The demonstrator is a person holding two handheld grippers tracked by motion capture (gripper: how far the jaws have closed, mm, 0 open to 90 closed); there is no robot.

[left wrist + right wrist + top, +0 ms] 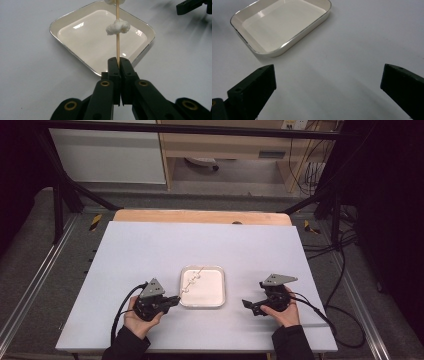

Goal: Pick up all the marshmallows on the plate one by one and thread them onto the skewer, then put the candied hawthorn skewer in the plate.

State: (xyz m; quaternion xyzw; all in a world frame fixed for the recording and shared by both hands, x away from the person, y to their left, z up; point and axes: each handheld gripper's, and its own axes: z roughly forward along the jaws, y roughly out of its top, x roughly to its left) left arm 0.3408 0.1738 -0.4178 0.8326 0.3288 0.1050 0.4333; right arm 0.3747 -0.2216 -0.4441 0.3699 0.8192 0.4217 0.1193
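Left claw (119, 62): clamping the wooden skewer (117, 37) – two white marshmallows (118, 27) threaded ahead, hanging over the tray (75, 52).
Right claw (328, 82): gaping wide, gripping nothing – counter (362, 37) beneath, tray ahead-left.

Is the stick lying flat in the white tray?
No, the left tongs hold the stick up over the tray, with fluffy white lumps on it.
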